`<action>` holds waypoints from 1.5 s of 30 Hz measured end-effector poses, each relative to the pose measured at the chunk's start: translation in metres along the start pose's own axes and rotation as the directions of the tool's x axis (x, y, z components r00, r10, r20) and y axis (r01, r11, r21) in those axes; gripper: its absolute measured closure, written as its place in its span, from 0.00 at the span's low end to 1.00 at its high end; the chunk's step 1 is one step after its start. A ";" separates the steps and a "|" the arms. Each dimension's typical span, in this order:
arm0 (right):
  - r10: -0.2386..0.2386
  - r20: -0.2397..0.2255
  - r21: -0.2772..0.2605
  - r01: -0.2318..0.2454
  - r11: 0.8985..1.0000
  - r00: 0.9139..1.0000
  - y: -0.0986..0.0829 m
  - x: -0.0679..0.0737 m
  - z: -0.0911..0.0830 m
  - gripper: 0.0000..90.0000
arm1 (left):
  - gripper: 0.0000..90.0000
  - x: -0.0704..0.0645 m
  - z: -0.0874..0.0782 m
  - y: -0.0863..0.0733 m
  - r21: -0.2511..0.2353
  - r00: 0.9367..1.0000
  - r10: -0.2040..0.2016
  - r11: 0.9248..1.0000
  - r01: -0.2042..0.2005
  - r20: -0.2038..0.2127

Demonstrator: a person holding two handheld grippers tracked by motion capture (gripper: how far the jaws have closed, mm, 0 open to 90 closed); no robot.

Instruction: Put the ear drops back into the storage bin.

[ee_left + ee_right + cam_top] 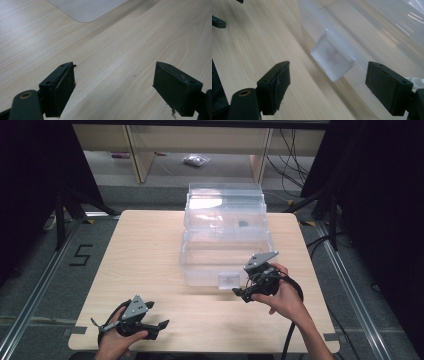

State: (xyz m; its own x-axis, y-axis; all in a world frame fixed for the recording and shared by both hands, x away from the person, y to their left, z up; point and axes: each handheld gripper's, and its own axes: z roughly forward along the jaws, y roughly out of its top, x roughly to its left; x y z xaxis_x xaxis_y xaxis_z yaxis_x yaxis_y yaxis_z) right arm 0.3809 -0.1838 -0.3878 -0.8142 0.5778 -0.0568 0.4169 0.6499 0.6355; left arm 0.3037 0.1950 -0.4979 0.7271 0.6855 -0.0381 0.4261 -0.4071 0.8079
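Latch tab [333, 60] on clear, stiff, slippery plastic box [225, 232], just ahead of wide-open right tool [337, 87], is best gripped squarely.

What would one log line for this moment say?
right tool: open, nearing box latch | left tool: open, idle over table | clear box: closed

Clear box [225, 235], black tools, pale-wood table [145, 265]

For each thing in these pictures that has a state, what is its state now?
clear plastic box: lid open, leaning back
front latch: not gripped, between the open jaws
right gripper: open, at the latch
left gripper: open, holding nothing, over the table
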 end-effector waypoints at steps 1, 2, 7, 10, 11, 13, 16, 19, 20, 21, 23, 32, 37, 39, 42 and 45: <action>0.005 -0.001 -0.002 -0.005 1.000 1.000 -0.001 0.001 0.000 0.23 | 0.19 0.000 0.000 0.000 0.000 1.000 0.000 1.000 0.000 0.000; 0.000 0.001 -0.006 0.000 1.000 1.000 -0.002 0.001 0.001 0.23 | 0.19 0.000 0.000 0.000 0.000 1.000 0.000 1.000 0.000 0.000; -0.001 0.002 -0.015 0.001 1.000 1.000 -0.006 0.003 0.004 0.23 | 0.19 0.000 0.000 0.000 0.000 1.000 0.000 1.000 0.000 0.001; -0.005 -0.002 -0.003 0.005 1.000 1.000 -0.008 0.004 0.005 0.23 | 0.19 -0.001 0.001 0.000 -0.011 1.000 -0.012 1.000 0.012 0.001; 0.000 0.002 -0.017 0.000 1.000 1.000 -0.010 0.005 0.007 0.23 | 0.19 0.000 0.000 0.000 -0.001 1.000 -0.001 1.000 0.001 0.000; 0.001 0.001 -0.015 -0.001 1.000 1.000 -0.012 0.006 0.008 0.23 | 0.19 0.000 0.000 0.000 0.000 1.000 0.000 1.000 0.000 0.001; -0.003 -0.005 -0.009 0.003 1.000 1.000 -0.014 0.007 0.010 0.23 | 0.19 0.000 0.000 0.000 0.000 1.000 0.000 1.000 0.000 0.001; 0.006 0.002 -0.009 -0.006 1.000 1.000 -0.017 0.008 0.013 0.23 | 0.19 0.000 0.000 0.000 0.000 1.000 0.000 1.000 0.000 0.001; 0.012 -0.011 0.002 -0.012 1.000 1.000 -0.017 0.009 0.012 0.23 | 0.19 0.000 0.000 0.000 0.000 1.000 0.000 1.000 0.000 0.001; 0.001 0.006 -0.005 -0.001 1.000 1.000 -0.018 0.008 0.013 0.23 | 0.19 0.000 0.000 0.000 0.000 1.000 0.000 1.000 0.000 0.001; -0.001 -0.005 -0.003 0.001 1.000 1.000 -0.019 0.009 0.013 0.23 | 0.19 0.000 0.000 0.000 -0.001 1.000 -0.001 1.000 0.001 0.001; 0.015 -0.008 -0.012 -0.015 1.000 1.000 -0.029 0.012 0.019 0.23 | 0.19 0.000 0.000 0.000 -0.007 1.000 0.001 1.000 -0.001 -0.001; 0.036 -0.019 -0.001 -0.036 0.999 0.999 -0.038 0.015 0.026 0.23 | 0.19 0.000 0.000 0.000 -0.011 1.000 -0.005 1.000 0.005 0.005; 0.038 -0.013 0.003 -0.038 0.999 0.999 -0.040 0.015 0.027 0.23 | 0.19 0.000 0.000 0.000 -0.008 1.000 0.002 1.000 -0.002 0.003; 0.040 -0.016 -0.007 -0.040 0.999 0.999 -0.045 0.016 0.030 0.23 | 0.19 -0.001 0.000 0.000 -0.011 1.000 -0.005 1.000 0.005 0.004; 0.048 -0.023 0.004 -0.048 0.999 0.999 -0.048 0.017 0.032 0.23 | 0.19 -0.001 0.000 0.000 -0.011 1.000 -0.004 1.000 0.004 0.003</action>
State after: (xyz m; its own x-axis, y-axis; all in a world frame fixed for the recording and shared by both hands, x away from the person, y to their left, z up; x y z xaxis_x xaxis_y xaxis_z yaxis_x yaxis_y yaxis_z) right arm 0.3600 -0.1895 -0.4443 -0.8023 0.5968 -0.0086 0.4571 0.6236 0.6342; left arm 0.3033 0.1945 -0.4979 0.7271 0.6852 -0.0436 0.4233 -0.3974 0.8141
